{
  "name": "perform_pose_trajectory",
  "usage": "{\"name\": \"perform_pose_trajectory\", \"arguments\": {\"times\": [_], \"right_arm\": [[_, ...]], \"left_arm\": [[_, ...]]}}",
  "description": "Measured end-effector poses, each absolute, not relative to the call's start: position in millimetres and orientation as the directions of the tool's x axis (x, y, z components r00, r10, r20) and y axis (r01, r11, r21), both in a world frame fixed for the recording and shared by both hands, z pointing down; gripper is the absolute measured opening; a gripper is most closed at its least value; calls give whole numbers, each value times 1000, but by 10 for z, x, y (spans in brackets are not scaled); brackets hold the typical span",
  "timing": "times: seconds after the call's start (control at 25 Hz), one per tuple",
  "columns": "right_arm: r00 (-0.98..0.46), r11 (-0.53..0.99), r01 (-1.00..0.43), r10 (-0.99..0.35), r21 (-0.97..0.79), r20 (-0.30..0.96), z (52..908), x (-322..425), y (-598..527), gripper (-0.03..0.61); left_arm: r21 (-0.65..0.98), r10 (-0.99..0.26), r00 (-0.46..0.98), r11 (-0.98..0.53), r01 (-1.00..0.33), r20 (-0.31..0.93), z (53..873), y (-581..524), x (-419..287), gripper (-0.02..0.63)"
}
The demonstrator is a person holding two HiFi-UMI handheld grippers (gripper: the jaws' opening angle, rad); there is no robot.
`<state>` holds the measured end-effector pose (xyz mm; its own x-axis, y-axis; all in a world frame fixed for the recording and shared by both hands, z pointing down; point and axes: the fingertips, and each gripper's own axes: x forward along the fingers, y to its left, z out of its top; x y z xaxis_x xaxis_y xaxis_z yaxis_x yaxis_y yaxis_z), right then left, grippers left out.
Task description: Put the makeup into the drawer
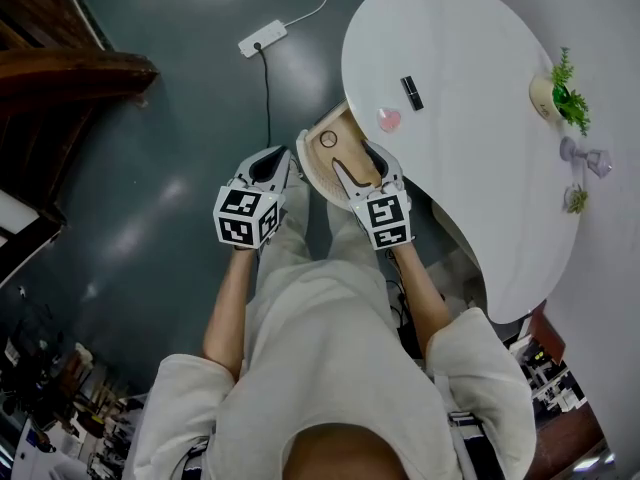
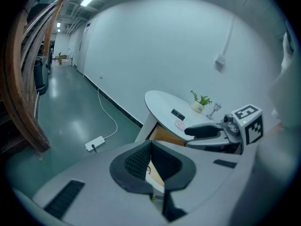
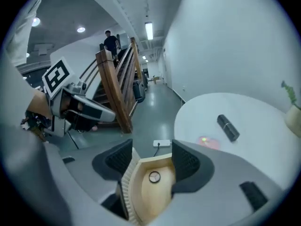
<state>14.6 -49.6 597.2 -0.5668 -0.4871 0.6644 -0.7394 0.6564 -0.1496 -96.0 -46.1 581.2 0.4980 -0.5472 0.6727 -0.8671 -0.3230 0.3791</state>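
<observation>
Now, table: a white rounded table (image 1: 470, 168) fills the upper right of the head view, over a dark glossy floor.
Drawer: a pale wooden drawer (image 1: 304, 153) stands pulled out from the table's left edge, near the middle of the frame.
Inside the drawer: a small round disc (image 1: 328, 139) lies on the drawer's bottom; what it is I cannot tell.
Makeup on the table: a black tube (image 1: 411, 92) lies on the tabletop, and a pink round piece (image 1: 389, 120) lies just below and left of it, near the edge above the drawer; the two sit close but apart.
Right gripper: the right gripper (image 1: 353, 158) hangs over the open drawer, pointing up the frame; its jaws stand well apart with nothing gripped, and its own view looks between the pads down into the drawer at the disc.
Left gripper: the left gripper (image 1: 272, 160) sits just left of the drawer, over the floor; its pads meet at the tips and hold nothing.
Other things on the table: a potted plant (image 1: 562, 93) stands at the right edge, with a small clear goblet-shaped ornament (image 1: 590, 156) below it.
Floor: a white power strip (image 1: 262, 38) lies at the upper middle, its cable running down toward the drawer.
Background: a wooden staircase (image 3: 115, 79) rises at the left of the right gripper view.
</observation>
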Motion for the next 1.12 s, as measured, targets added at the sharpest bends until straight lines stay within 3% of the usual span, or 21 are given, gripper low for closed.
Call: {"name": "perform_pose_trajectory", "arguments": {"times": [0.2, 0.44, 0.76, 0.92, 1.12], "right_arm": [[-441, 554, -830, -585, -62, 681, 5892, 715, -897, 280], [-375, 544, -839, -543, -25, 751, 6110, 1057, -1195, 310], [-355, 548, -835, -467, -50, 810, 6358, 979, -1257, 281], [-347, 537, -842, -478, -45, 807, 6338, 983, -1296, 240], [-359, 552, -833, -487, -38, 796, 6323, 992, -1320, 232]], "left_arm": [[379, -545, 513, -347, -858, 663, 5763, -524, -806, 11], [382, -537, 523, -358, -852, 662, 5752, -567, -675, 11], [382, -540, 514, -345, -857, 666, 5777, -625, -676, 11], [379, -544, 505, -335, -863, 670, 5797, -648, -748, 11], [383, -549, 504, -328, -864, 667, 5801, -657, -761, 11]]}}
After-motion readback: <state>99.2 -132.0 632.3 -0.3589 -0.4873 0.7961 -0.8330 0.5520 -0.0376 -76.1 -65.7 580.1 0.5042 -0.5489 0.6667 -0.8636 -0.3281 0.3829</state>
